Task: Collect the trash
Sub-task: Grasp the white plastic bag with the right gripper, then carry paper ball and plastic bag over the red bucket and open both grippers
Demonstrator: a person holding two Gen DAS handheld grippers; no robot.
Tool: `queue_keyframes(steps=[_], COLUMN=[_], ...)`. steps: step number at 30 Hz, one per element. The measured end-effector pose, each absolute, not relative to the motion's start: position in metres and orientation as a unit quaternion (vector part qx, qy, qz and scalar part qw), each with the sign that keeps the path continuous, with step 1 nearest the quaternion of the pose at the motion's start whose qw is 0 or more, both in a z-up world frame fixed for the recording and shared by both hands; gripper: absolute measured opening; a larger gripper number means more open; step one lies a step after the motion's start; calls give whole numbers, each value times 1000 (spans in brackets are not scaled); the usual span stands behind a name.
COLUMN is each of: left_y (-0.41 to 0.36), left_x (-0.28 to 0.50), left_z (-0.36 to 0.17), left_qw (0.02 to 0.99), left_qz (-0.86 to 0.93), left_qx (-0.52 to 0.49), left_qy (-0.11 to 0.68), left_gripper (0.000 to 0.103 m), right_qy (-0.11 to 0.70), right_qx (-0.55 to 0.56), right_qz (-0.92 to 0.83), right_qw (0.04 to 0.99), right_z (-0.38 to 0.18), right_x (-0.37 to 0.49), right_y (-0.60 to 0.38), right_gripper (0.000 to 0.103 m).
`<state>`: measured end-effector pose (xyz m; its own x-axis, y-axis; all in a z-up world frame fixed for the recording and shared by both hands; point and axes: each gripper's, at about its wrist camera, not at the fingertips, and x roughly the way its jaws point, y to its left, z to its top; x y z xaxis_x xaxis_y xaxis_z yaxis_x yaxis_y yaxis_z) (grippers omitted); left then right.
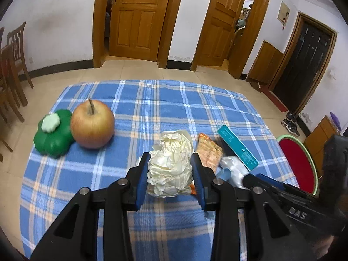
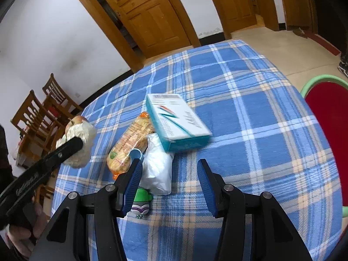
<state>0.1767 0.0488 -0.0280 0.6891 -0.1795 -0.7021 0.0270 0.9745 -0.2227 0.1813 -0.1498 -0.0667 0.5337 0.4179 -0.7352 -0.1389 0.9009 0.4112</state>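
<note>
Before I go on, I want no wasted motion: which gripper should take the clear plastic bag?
Right. The right gripper is open and empty, with the clear plastic bag just ahead beside its left finger. The left gripper is shut on the crumpled paper ball.

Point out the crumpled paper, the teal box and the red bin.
crumpled paper (image 1: 170, 163), left wrist view, middle of the wad between the left tool's fingers.
teal box (image 2: 178, 119), right wrist view, centre of its white top face.
red bin (image 2: 330, 134), right wrist view, red inner wall under the green rim.

green toy (image 2: 142, 198) half hidden behind right finger, red basin (image 2: 328, 119) cut off by edge
</note>
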Motion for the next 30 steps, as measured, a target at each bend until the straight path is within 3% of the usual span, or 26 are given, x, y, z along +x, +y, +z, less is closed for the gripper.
queue_keyframes(steps=[4, 8, 11, 30], left_y=[46, 45, 45, 22], left_x=[169, 158, 150, 102], left_z=[-34, -37, -35, -8], left_qw=[908, 904, 904, 913], left_qz=[-61, -61, -60, -82], left_qx=[-108, -117, -121, -111], left_qy=[400, 406, 407, 385], left_gripper=[37, 37, 37, 37], right_qy=[467, 468, 465, 428], right_qx=[166, 184, 181, 208], right_qz=[181, 207, 207, 197], right_qw=[849, 839, 841, 857], right_z=[-73, -73, -72, -31], right_x=[186, 188, 185, 85], right_y=[-146, -142, -140, -195], right_gripper=[49, 29, 25, 24])
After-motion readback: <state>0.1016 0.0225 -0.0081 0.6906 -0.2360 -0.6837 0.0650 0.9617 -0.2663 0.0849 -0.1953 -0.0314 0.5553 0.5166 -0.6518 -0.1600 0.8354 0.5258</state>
